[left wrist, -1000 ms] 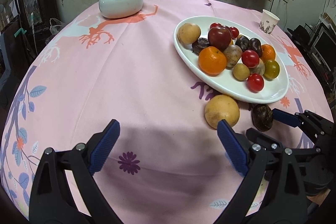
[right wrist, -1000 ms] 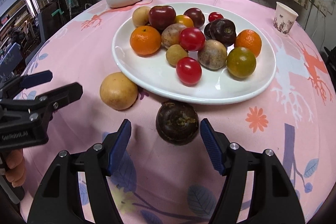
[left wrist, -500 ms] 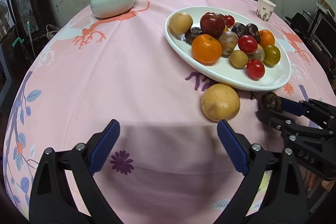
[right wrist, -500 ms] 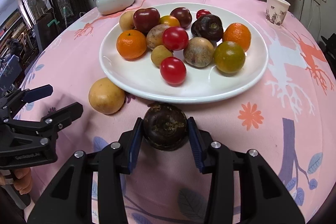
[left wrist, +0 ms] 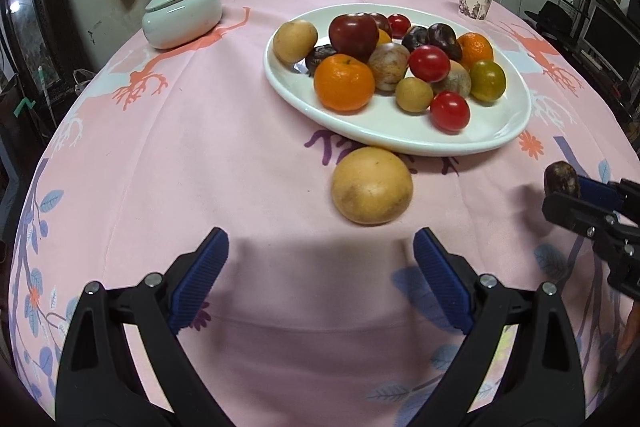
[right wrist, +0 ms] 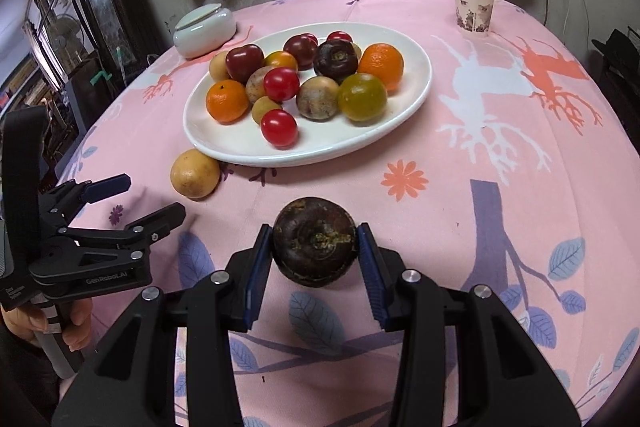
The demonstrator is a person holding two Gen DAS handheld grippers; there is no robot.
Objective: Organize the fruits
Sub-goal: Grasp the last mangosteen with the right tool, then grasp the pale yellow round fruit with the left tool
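The right claw point(right wrist: 316, 251) was clamped on a dark brown, rough-skinned fruit point(right wrist: 315, 242), its two blue pads pressed against the fruit's opposite sides, and it seemed to hold the fruit just clear of the pink cloth of the worktop point(right wrist: 500, 155), on the near side of the white plate point(right wrist: 416, 95). That grip across the widest part looked sensible for a round thing that would otherwise roll out. The plate already carried a heap of oranges, red tomatoes, a green one and several brown and dark fruits, so I took it as the gathering place, with a bare patch along its near rim where the held fruit might go. The left claw point(left wrist: 320, 267) hung wide open and empty over the cloth, its fingers pointed towards a yellow fruit point(left wrist: 372, 185) that lay on the worktop just beside the plate's near edge. I judged that one to be next. A lidded pale dish point(left wrist: 182, 14) and a paper cup point(right wrist: 473, 7) stood at the far side, well apart from the work.
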